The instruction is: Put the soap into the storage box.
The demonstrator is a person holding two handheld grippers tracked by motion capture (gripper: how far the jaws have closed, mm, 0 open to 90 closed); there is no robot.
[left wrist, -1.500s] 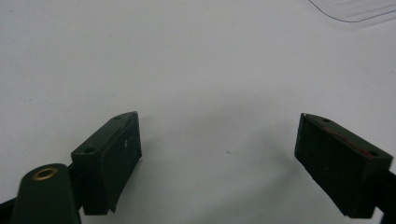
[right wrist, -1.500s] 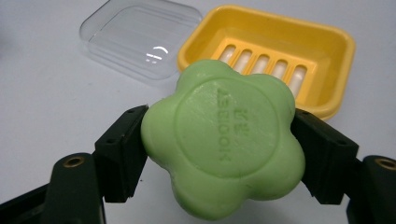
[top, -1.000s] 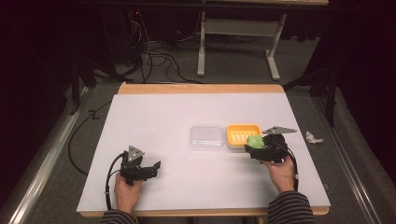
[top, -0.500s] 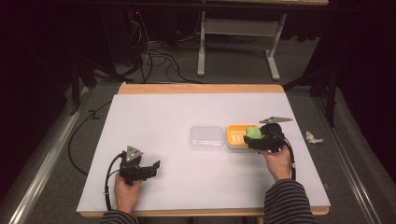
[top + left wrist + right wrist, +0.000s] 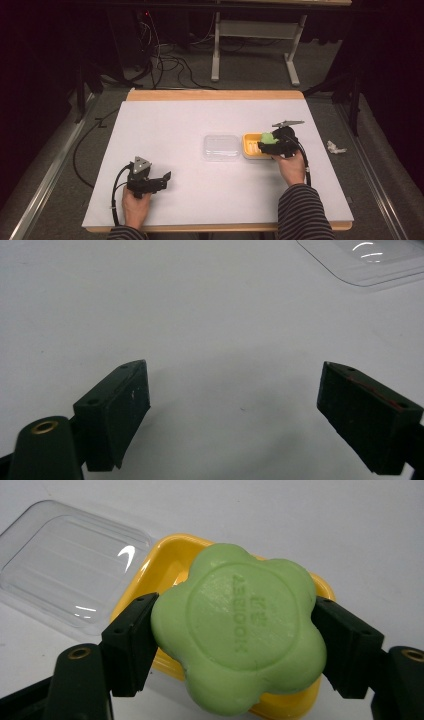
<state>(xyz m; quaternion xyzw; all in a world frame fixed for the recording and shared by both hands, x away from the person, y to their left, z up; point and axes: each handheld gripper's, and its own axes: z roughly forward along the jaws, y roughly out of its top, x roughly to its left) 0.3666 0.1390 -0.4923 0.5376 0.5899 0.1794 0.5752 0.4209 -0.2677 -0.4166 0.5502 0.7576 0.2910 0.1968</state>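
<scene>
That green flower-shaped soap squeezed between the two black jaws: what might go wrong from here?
1. The green soap is pinched only at its rounded edges by the right gripper, so it might slip or tilt.
2. Held above the yellow dish, it could land on the rim if released off-centre.
3. The clear lid lies right beside the dish and might get nudged.

Overall light: you work on a brightly lit white table (image 5: 200,120); the room beyond is dark
Glare: white highlights streak the clear lid (image 5: 65,565)
Shadows: soft and faint under your left gripper (image 5: 232,415) jaws
Focus: high view soft, grainy; green soap (image 5: 240,630) lettering reads sharp
</scene>
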